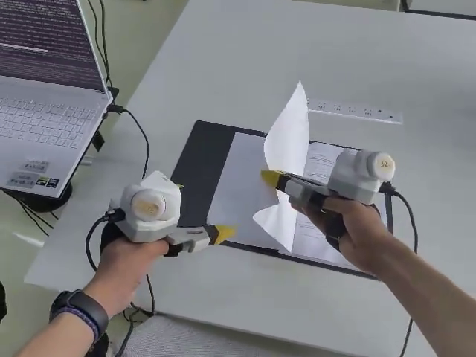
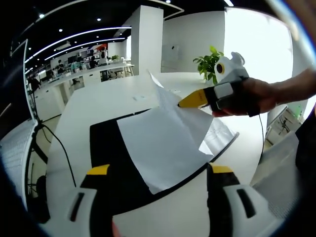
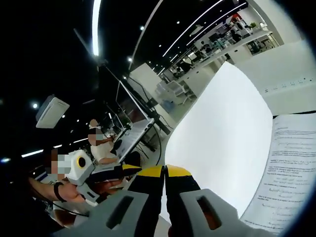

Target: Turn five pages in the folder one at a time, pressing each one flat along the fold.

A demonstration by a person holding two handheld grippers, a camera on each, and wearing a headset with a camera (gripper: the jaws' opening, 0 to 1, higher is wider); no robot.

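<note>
Nearest, at seven o'clock in the head view, a hand holds the left gripper [image 1: 222, 233] at the near edge of the folder [image 1: 199, 160]. Its jaws are spread wide with nothing between them. Whether its tips touch the folder cannot be told.

At four o'clock, the right gripper [image 1: 269, 177] reaches over the folder's right half, jaws pressed together, pinching a page [image 1: 291, 137] by its edge. That page stands curled upright above the fold, its top corner pointing to twelve o'clock.

The black folder lies open and flat on a pale table [image 1: 245, 52], with a blank sheet [image 1: 239, 182] on its left half and a printed sheet [image 1: 326, 160] on its right.

Farther off, just beyond the folder at one o'clock, a white power strip [image 1: 355, 111] lies on the table. At ten o'clock an open laptop [image 1: 44, 111] stands left of the table, with text on its screen.
</note>
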